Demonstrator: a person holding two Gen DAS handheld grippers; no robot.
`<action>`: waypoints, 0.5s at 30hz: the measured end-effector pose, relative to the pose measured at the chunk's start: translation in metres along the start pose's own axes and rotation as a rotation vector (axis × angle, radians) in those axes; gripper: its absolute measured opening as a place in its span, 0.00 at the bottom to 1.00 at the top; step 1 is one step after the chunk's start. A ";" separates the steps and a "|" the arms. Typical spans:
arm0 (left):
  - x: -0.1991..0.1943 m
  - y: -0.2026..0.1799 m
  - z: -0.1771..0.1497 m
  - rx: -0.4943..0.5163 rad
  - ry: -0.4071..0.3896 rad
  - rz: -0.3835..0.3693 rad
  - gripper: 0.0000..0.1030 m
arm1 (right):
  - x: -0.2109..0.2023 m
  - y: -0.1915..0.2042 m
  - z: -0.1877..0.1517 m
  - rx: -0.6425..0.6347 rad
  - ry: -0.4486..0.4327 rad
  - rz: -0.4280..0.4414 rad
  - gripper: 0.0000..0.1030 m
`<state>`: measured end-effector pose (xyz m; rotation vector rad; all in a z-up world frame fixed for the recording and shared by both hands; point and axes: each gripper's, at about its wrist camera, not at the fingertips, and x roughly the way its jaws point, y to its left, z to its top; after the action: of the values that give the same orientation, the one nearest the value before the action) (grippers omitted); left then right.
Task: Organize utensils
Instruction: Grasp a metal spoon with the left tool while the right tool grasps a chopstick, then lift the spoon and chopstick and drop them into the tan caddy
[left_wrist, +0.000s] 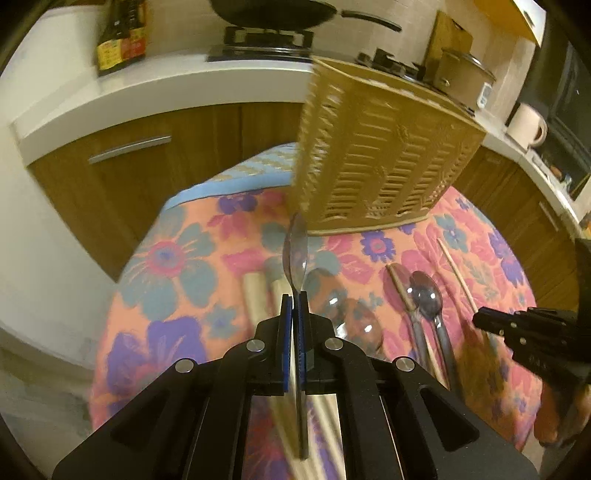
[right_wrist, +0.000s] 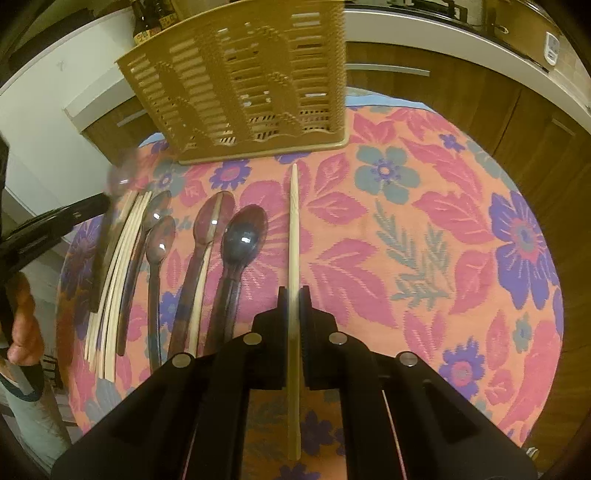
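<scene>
Left tool (left_wrist: 295, 297) clamps spoon (left_wrist: 295, 251); right tool (right_wrist: 294, 293) clamps chopstick (right_wrist: 293, 221).

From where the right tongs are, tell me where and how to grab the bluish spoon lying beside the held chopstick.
Grip the bluish spoon on its handle, low down near the table edge, from above with the tongs' pads either side of the narrow shaft. It lies flat on the cloth, bowl toward the holder; the bowl is wide and rounded, likely slippery. The right tongs are full, so free them first.
</scene>
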<state>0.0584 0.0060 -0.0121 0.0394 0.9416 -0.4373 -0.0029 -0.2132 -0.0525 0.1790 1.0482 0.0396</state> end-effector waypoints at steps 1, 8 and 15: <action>-0.005 0.007 -0.003 -0.011 0.003 -0.009 0.01 | -0.002 -0.002 0.000 0.001 0.000 -0.006 0.04; 0.000 0.052 -0.029 -0.073 0.068 0.008 0.01 | 0.002 -0.027 -0.012 0.018 0.030 -0.045 0.04; 0.005 0.055 -0.037 -0.042 0.077 0.065 0.37 | 0.008 -0.016 -0.010 0.021 0.051 -0.016 0.07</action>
<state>0.0539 0.0627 -0.0468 0.0490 1.0222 -0.3581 -0.0086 -0.2269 -0.0671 0.1892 1.1011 0.0193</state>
